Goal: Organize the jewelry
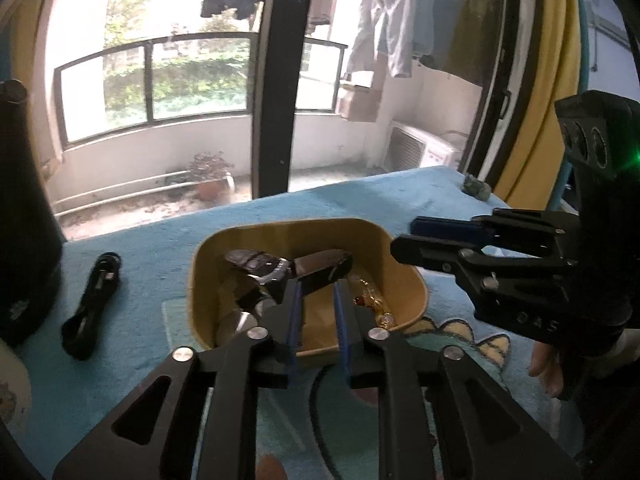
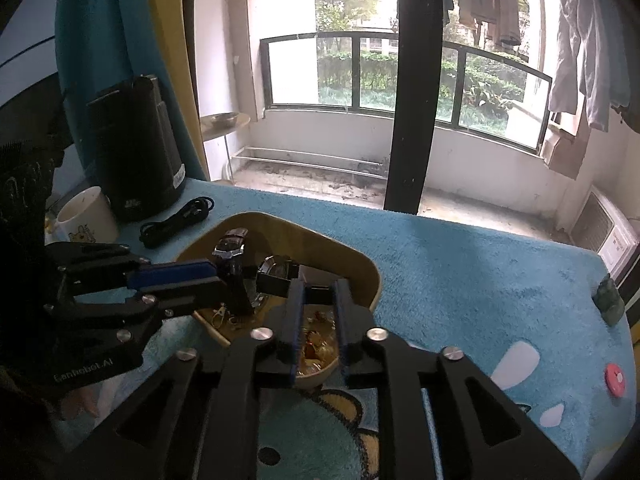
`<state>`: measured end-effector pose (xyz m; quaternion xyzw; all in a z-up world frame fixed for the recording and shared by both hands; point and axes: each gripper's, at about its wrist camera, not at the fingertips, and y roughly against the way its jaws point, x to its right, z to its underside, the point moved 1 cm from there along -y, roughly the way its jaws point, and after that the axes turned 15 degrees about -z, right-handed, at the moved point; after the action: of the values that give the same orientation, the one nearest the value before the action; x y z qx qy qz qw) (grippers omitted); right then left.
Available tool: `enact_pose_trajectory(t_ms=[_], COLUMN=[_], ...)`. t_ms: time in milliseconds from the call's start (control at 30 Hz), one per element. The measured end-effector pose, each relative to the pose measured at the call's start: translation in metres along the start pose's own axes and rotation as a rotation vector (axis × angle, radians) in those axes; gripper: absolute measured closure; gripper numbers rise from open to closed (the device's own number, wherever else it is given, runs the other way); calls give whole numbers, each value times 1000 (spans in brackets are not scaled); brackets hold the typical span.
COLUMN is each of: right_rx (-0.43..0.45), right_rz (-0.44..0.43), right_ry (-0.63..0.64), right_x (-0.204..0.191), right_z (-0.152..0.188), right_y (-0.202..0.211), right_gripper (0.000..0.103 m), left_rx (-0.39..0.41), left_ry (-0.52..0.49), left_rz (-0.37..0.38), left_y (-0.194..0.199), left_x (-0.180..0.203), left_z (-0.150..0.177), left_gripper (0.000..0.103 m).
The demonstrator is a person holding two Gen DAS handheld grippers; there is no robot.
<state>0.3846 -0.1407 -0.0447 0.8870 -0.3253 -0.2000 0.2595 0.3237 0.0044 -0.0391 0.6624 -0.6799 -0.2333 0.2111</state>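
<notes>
A tan wooden tray sits on the blue fuzzy mat. It holds two dark-strapped watches, a silver clasp and a heap of gold and amber jewelry. My left gripper is over the tray, partly open, its fingers straddling a dark watch strap. My right gripper is partly open above the tray's near right part, over the gold jewelry, holding nothing.
A coiled black cable, a black cylindrical appliance and a white mug stand left of the tray. A small green figure and a red round item lie at the mat's right. A glass balcony door is behind.
</notes>
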Motion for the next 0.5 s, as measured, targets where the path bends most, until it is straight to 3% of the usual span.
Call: enact_pose_trajectory(t_ms=[33,67,100,133,167,500], right_rx=[0,1,4,9,15,32], right_rz=[-1,-1,-2,-3,-5,3], right_ry=[-4,-7,-9,-10,-11,2], right_x=[0,0,0,-1,-2,-21], right_z=[0,0,0,0,0,5], right_y=[1,2,3,4,6,21], right_gripper=[71,56,48,36,32,29], left_rx=[0,3,8,14,23,73], left_ry=[0,1,3,5,8,50], left_rz=[-2,-3,-5,-8,-14,-72], left_y=[1,2,4,6,10,43], left_x=[-1,-2,-2,-3,-4,-20], left_z=[0,0,0,0,0,1], left_gripper=[62,55,42,37,36,34])
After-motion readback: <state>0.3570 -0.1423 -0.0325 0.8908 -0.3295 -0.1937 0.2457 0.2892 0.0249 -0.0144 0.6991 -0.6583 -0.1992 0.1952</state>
